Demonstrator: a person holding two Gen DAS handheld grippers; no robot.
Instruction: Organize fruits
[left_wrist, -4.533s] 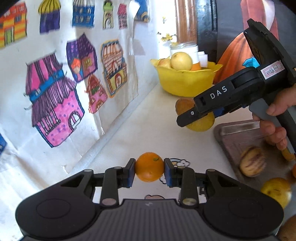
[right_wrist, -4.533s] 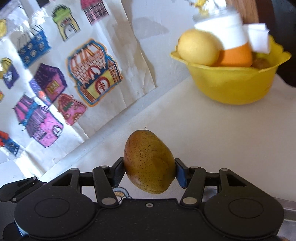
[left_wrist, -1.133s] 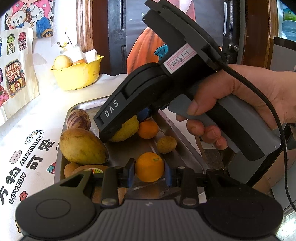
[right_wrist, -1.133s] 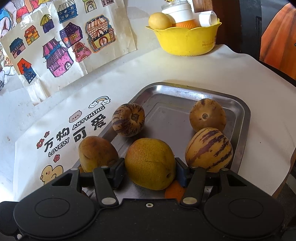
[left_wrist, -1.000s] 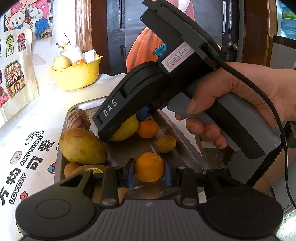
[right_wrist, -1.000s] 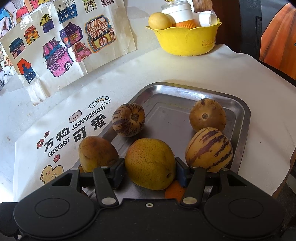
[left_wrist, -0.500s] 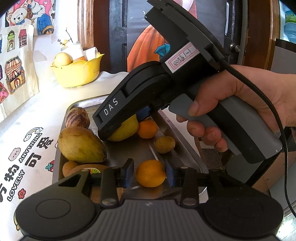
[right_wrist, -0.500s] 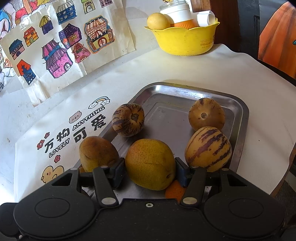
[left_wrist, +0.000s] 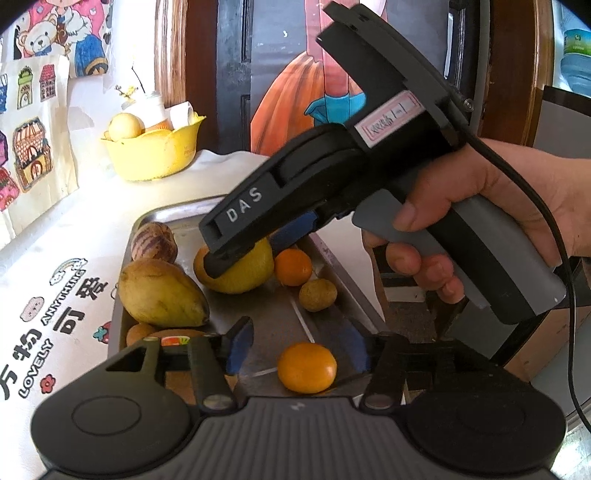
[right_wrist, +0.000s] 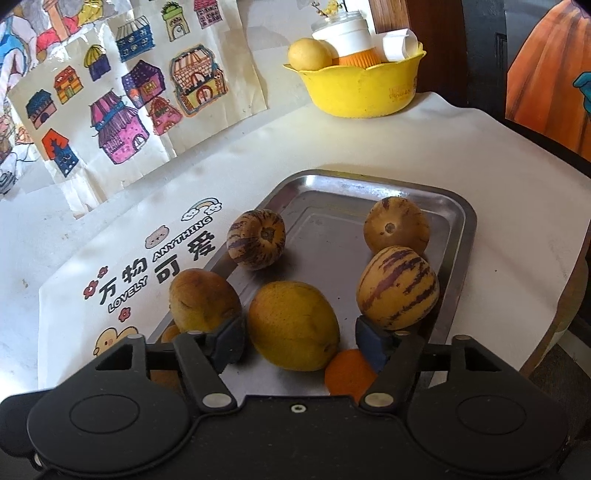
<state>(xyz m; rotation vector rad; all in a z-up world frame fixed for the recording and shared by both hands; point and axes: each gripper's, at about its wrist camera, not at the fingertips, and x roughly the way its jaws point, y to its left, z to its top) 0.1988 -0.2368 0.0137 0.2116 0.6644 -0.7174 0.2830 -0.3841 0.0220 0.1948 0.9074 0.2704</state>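
Resting on the steel tray (left_wrist: 334, 266), the orange (left_wrist: 307, 367) sits between the left gripper (left_wrist: 297, 347) fingers, clear gaps on both sides, nearer the right pad (left_wrist: 356, 349) than the left one. Left jaws have just been opening and stand apart, nothing pinched. Right gripper (right_wrist: 300, 341) same story: jaws have just been opening, stand apart, yellow-brown mango (right_wrist: 293, 325) lying on the tray (right_wrist: 458, 206) between them, small gap at the left pad (right_wrist: 229, 341), wider at the right. Just beyond the right gripper's left finger: a second brownish mango (right_wrist: 205, 300). Touching or almost touching its right pad: a striped pepino melon (right_wrist: 397, 287); cannot tell which. Another pepino (right_wrist: 396, 226) behind that, third one (right_wrist: 256, 239) ahead-left. Small orange fruit (right_wrist: 347, 371) under the right finger, partly hidden. From the left wrist view, the right gripper body (left_wrist: 332, 177) crosses ahead, held by a hand (left_wrist: 498, 210), its tip over the mango (left_wrist: 240, 271). Ahead of the left gripper: another orange (left_wrist: 293, 266), small brown fruit (left_wrist: 317, 294). Far back on the white cloth (right_wrist: 406, 147): yellow bowl (right_wrist: 360, 86) with fruit and a jar.
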